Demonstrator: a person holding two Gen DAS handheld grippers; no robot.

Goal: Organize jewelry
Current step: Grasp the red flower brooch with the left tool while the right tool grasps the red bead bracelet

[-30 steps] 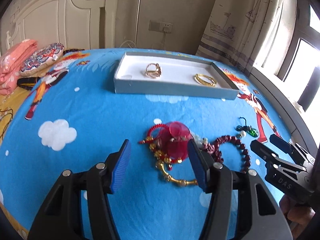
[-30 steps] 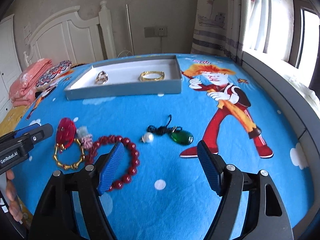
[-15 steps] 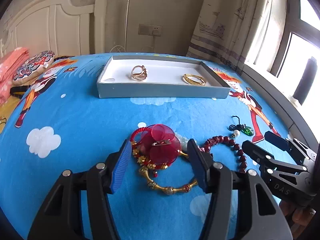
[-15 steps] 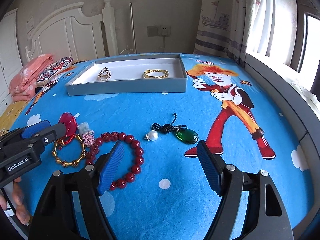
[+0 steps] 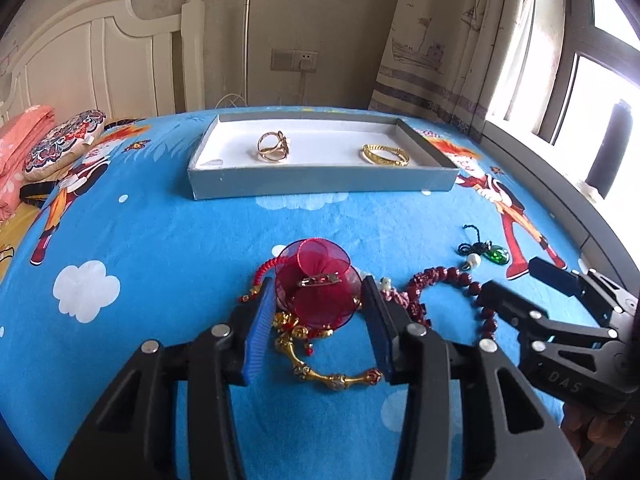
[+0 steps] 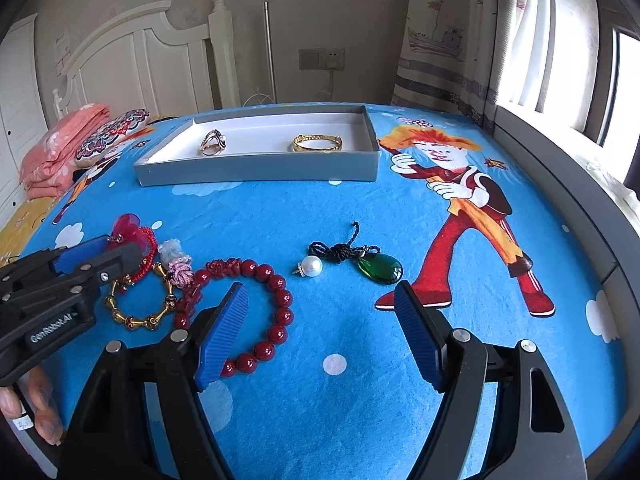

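**Left gripper closing around the red brooch**

We are looking across a blue cartoon-print bedsheet (image 6: 320, 208) carrying a grey tray (image 5: 320, 188) at its far side. The tray's white floor is holding a gold ring (image 5: 273, 147) on the left and a gold bangle (image 5: 385, 155) on the right.

We are reading "GenRobot.AI" on the left gripper's (image 5: 320, 316) body in the right wrist view, and "DAS" on the right gripper's (image 6: 320, 328) body in the left wrist view.

Near us, the loose jewelry is lying in a cluster: a red bead bracelet (image 6: 276, 292), a gold link bracelet (image 6: 136, 320), a red cord bracelet (image 6: 149, 256), a green pendant (image 6: 380, 269) on black cord and a pearl (image 6: 311, 267).

The red sheer brooch (image 5: 316, 292), made of translucent overlapping discs with a metal pin across its back, is sitting between the left gripper's blue pads, whose jaws are closing and reaching its edges. The right gripper's fingers are standing spread and empty, over the bead bracelet's near right part.

Only the right wrist view is showing a hand (image 6: 36, 408) and a pink knot (image 6: 181, 270); only the left is showing the pin.
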